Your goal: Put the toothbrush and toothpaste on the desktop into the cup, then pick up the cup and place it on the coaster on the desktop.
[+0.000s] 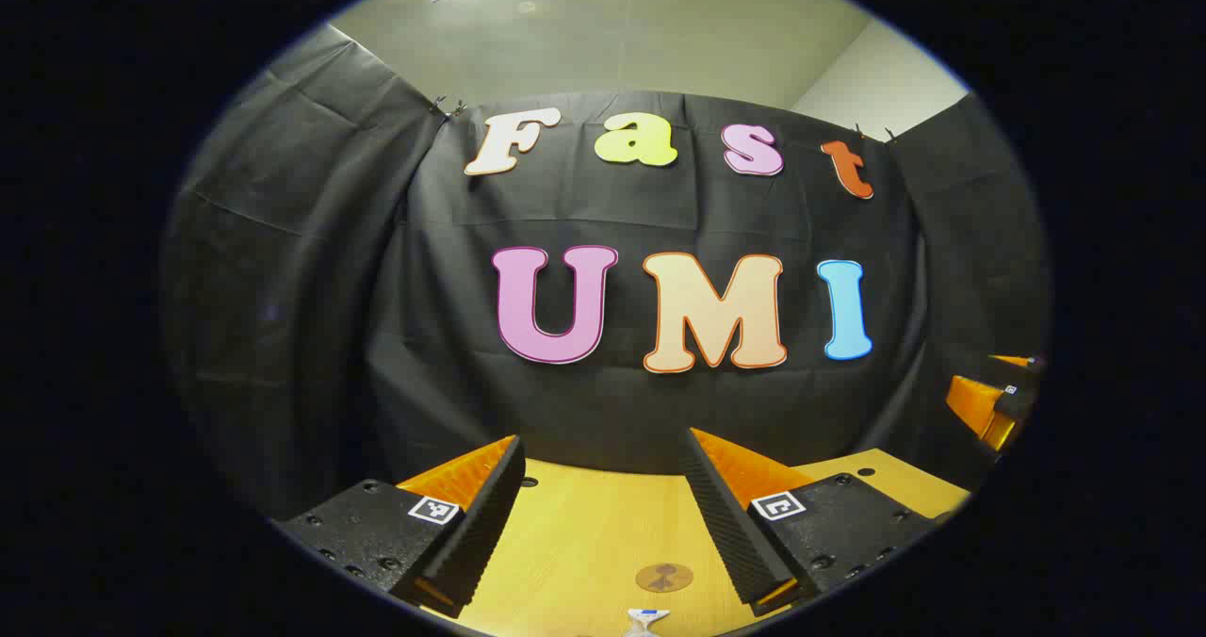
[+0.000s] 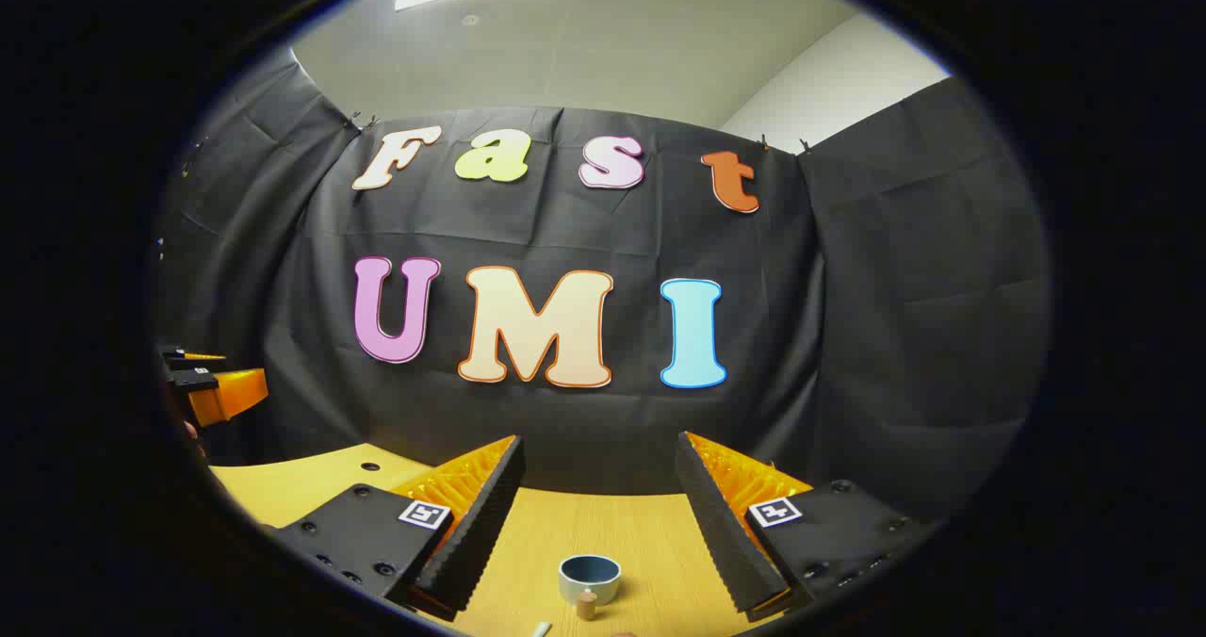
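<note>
A: Left gripper (image 1: 603,514) — how did it stand?

B: Held above the desktop (image 1: 584,533), jaws spread wide with nothing between them. A round brown coaster (image 1: 664,578) lay flat on the wood below the gap. At the bottom edge of the left gripper view, a small white-and-blue tip (image 1: 646,619); I could not tell what it was.

A: And the right gripper (image 2: 598,514)?

B: Also parted and empty, above the table. The cup (image 2: 590,578) stood upright on the wood below the gap, a small brown knob-like thing (image 2: 587,604) just in front of it. A pale sliver (image 2: 541,629) showed at the bottom edge, unidentifiable.

A: Toothbrush, toothpaste?

B: Could not make either out for certain.
</note>
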{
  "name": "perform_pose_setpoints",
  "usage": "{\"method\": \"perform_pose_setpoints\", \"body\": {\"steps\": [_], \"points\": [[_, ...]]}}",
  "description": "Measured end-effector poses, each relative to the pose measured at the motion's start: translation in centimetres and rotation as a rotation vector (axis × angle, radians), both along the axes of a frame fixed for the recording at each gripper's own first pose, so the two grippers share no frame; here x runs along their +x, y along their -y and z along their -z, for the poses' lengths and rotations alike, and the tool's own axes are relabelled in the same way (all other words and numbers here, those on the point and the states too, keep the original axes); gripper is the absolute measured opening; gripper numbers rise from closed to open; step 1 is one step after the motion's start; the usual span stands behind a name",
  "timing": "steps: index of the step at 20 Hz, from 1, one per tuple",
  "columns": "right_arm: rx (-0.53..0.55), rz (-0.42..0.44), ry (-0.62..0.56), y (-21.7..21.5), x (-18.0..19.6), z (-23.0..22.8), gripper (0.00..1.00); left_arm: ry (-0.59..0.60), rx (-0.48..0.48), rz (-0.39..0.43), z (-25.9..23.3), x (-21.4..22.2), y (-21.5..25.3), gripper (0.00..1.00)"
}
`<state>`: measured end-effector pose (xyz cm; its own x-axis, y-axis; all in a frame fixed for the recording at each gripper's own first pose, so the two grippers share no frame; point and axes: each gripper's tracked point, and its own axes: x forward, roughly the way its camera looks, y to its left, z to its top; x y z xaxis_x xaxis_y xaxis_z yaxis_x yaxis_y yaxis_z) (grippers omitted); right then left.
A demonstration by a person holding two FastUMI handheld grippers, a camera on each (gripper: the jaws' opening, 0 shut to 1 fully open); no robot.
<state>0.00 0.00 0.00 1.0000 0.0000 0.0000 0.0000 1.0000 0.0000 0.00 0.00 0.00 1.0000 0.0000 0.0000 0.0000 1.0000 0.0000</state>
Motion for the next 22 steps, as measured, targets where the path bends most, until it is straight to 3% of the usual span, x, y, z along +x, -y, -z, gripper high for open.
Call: {"method": "perform_pose_setpoints", "body": {"steps": [6, 8, 10, 13, 14, 15, 22], "points": [[-0.015, -0.014, -0.011, -0.6, -0.3, 0.4, 1.00, 0.009, 0.035, 0.027, -0.3, -0.3, 0.1, 0.96], [-0.009, -0.016, -0.017, -0.8, -0.2, 0.5, 0.96, -0.018, 0.029, 0.009, 0.5, -0.1, -0.6, 0.98], [-0.010, -0.015, -0.023, -0.9, -0.1, 0.7, 1.00, -0.035, 0.019, -0.015, 1.1, 0.0, -1.3, 0.96], [-0.026, -0.005, -0.035, -0.8, 0.0, 1.1, 1.00, -0.031, 0.016, -0.030, 1.0, 0.0, -1.8, 0.99], [-0.027, -0.006, -0.038, -1.0, 0.0, 1.2, 0.96, -0.029, 0.019, -0.030, 1.1, 0.1, -2.0, 0.99], [-0.024, -0.009, -0.045, -1.1, 0.0, 1.4, 0.99, -0.029, 0.022, -0.027, 1.1, 0.3, -1.9, 0.98], [-0.033, -0.028, -0.159, -1.6, 0.4, 4.6, 1.00, -0.020, 0.042, -0.014, 1.2, 1.2, -1.6, 0.96]]}}
